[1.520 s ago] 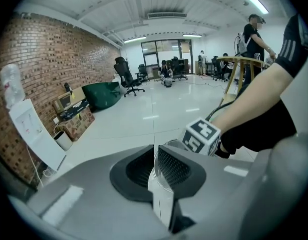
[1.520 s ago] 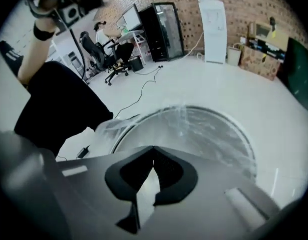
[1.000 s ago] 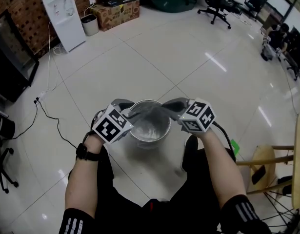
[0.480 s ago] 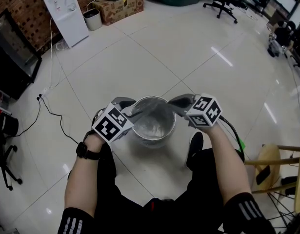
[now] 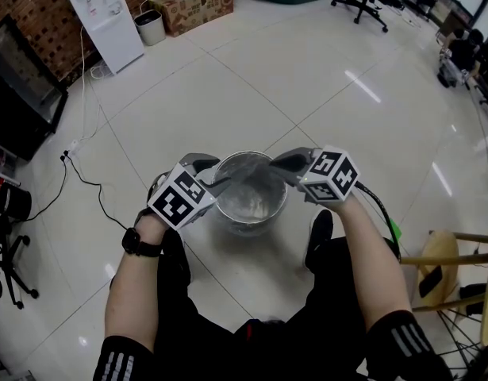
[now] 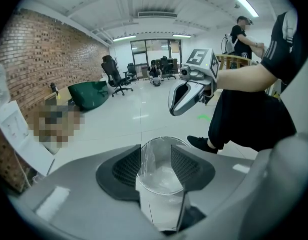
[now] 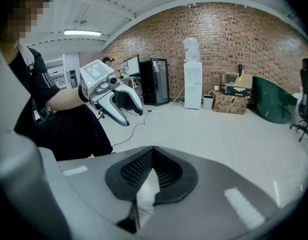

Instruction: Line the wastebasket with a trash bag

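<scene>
A round metal wastebasket point(image 5: 248, 205) stands on the floor between my feet, with a clear trash bag point(image 5: 245, 187) inside it. My left gripper point(image 5: 217, 184) is at the left rim. In the left gripper view its jaws stand apart, and the bag's film point(image 6: 146, 156) hangs by the left pad without being pinched. My right gripper point(image 5: 280, 163) is at the far right rim. In the right gripper view its jaws are shut on a thin fold of the trash bag point(image 7: 145, 188).
A water dispenser point(image 5: 105, 18), a small bin point(image 5: 151, 27) and cardboard boxes point(image 5: 197, 5) stand along the brick wall. A cable point(image 5: 85, 189) runs over the tiles at left. A wooden stool point(image 5: 446, 264) is at right, and my shoe point(image 5: 318, 235) is beside the basket.
Hardly anything differs: both grippers stay at their sides of the rim and the right one keeps its hold on the bag. The head view has shifted slightly.
</scene>
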`<state>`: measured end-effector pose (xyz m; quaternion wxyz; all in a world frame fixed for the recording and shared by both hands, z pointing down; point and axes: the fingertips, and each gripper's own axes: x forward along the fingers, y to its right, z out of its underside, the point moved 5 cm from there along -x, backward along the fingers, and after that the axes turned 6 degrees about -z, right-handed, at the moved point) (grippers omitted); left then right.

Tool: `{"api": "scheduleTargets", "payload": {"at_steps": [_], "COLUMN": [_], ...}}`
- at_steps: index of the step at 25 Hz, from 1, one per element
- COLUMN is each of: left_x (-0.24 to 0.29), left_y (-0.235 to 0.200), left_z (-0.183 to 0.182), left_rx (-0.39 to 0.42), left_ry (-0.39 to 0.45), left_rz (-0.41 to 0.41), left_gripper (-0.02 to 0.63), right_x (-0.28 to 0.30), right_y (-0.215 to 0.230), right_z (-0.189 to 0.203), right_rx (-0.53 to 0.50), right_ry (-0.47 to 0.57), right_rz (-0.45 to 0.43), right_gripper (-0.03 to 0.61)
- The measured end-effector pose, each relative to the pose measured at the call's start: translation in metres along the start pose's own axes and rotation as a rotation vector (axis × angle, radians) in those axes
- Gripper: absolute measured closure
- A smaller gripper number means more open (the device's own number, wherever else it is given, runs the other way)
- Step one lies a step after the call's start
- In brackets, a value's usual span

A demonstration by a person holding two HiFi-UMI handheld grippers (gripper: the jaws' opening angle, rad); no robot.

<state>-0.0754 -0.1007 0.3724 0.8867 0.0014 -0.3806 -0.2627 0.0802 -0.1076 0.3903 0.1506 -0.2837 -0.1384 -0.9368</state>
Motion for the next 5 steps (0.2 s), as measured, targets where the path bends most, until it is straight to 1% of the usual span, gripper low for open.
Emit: {"api": "scheduleTargets", "payload": {"at_steps": [5], "left_x": [0.0024], "left_y": [-0.0013], "left_z": [-0.0015], "left_rx": [-0.003], "left_ry": [0.012], "left_rz": [-0.003], "left_gripper": [0.43], "right_x": [0.004], "right_y": [-0.0007], "right_z": [-0.0034], "right_rx": [-0.018], "right_ry": [-0.008], "right_rz": [-0.016], "right_gripper": [0.572]}}
